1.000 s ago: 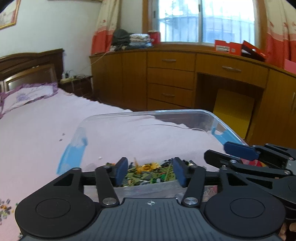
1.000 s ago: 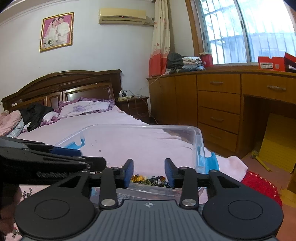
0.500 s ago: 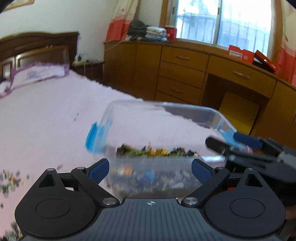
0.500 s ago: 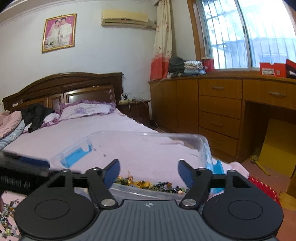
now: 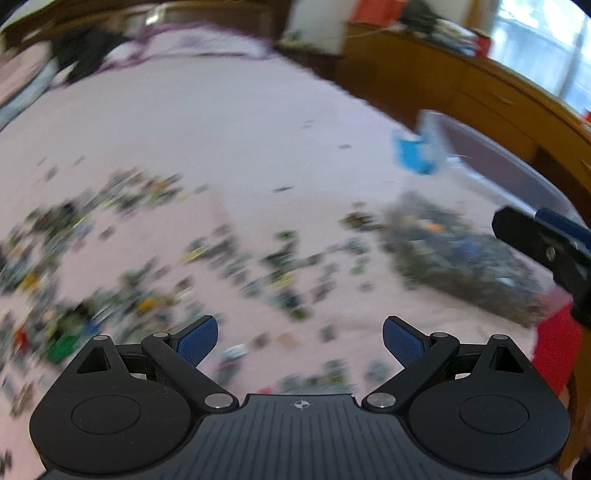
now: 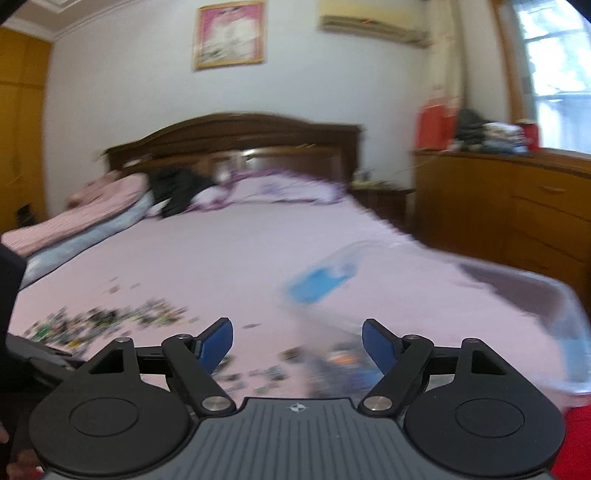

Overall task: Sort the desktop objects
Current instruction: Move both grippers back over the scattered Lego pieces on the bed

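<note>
Small toy pieces (image 5: 140,266) lie scattered all over the pink bedsheet (image 5: 221,122), a wide messy spread running from the left edge toward the middle of my left camera's view, too blurred to tell one piece from another. Off to the right sits a clear plastic bin (image 5: 517,177) with a blue clip (image 5: 415,151) on its end, and a thick heap of the same pieces (image 5: 454,251) shows in its bottom. More loose bits trail between the heap and the big scatter.

My left hand-held gripper (image 5: 300,341) hangs above the scatter with its blue pads (image 5: 195,339) spread wide and nothing between them. At the right edge of that view, the tip of my right hand-held gripper (image 5: 546,243) pokes in near the bin.

Through the right camera, my right hand-held gripper (image 6: 297,343) is spread wide too, and empty. The bin (image 6: 535,284) sits just ahead and to the right, blue clip (image 6: 317,284) facing me, pieces (image 6: 347,365) showing through its near wall. More pieces (image 6: 110,321) lie on the sheet to the left.

Beyond that, pillows and bedding (image 6: 110,203) are piled against the dark wooden headboard (image 6: 236,144), a framed picture (image 6: 231,35) hangs on the wall, and a wooden dresser (image 6: 517,199) stands on the right.
</note>
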`<state>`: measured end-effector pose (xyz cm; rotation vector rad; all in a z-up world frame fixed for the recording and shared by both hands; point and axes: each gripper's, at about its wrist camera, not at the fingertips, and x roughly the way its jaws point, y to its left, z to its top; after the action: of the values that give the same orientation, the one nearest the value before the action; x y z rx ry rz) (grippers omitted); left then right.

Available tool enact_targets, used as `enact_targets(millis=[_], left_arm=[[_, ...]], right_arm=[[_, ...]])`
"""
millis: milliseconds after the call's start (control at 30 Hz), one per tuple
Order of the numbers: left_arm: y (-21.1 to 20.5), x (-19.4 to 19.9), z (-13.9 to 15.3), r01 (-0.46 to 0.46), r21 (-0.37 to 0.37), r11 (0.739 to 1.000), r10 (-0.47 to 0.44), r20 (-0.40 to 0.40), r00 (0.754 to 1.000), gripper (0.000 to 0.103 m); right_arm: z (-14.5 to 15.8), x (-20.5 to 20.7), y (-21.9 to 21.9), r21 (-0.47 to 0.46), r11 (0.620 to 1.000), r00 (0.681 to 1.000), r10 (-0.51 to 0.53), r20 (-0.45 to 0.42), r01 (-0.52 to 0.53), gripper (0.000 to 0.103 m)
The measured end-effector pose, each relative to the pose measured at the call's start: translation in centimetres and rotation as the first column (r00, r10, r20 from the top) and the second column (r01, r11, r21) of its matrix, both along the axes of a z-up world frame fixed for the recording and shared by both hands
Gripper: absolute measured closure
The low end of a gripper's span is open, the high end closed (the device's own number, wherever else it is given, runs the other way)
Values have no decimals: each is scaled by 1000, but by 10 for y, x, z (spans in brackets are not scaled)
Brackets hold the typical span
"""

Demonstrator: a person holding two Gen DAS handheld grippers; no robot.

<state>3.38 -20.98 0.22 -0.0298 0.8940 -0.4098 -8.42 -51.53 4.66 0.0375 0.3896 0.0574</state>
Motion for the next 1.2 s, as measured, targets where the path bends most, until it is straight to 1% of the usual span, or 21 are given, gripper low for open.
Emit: enact_targets(millis=[133, 233, 300, 533, 700, 800, 933, 1000, 1067, 1133, 1167, 1200], left_arm=[[34, -3, -3, -90, -2, 996, 89, -22, 996, 6], [54, -9, -6, -137, -9, 991, 137, -29, 990, 6], [63, -10, -8, -166, -11, 986, 166, -33, 986, 6], [91, -11, -12, -236, -17, 972, 235, -44, 971, 6], [106, -14, -18, -268, -9, 964, 267, -46, 963, 6], [121, -26, -18, -285, 7, 958, 285, -5, 958, 6], [149, -60, -19, -298, 66, 952, 291, 101, 951, 6], [164, -76, -20, -315, 105, 943, 300, 133, 944, 6], [177, -88, -22, -341, 139, 930, 321, 148, 936, 7], [187, -95, -23, -362, 161, 918, 338, 157, 928, 9], [191, -98, -24, -369, 170, 914, 344, 160, 925, 10], [194, -99, -25, -370, 178, 912, 343, 163, 925, 11]], right_arm=[[-3, 12, 41, -10, 993, 992, 118, -46, -119, 24], [-5, 21, 72, -15, 978, 976, 204, -81, -206, 23], [-7, 22, 91, -23, 969, 966, 245, -88, -248, 22], [-8, 31, 131, -34, 942, 937, 327, -124, -333, 21], [-11, 29, 135, -16, 933, 923, 354, -150, -360, 21], [-17, 32, 136, -2, 924, 909, 377, -178, -383, 21], [-30, 35, 146, 22, 899, 874, 432, -223, -438, 21], [-37, 35, 151, 26, 883, 854, 461, -241, -469, 21], [-43, 35, 158, 29, 866, 835, 489, -253, -499, 23], [-49, 34, 167, 32, 849, 816, 517, -259, -528, 30], [-51, 31, 172, 33, 836, 804, 537, -257, -547, 32], [-53, 29, 176, 34, 823, 791, 556, -256, -567, 36]])
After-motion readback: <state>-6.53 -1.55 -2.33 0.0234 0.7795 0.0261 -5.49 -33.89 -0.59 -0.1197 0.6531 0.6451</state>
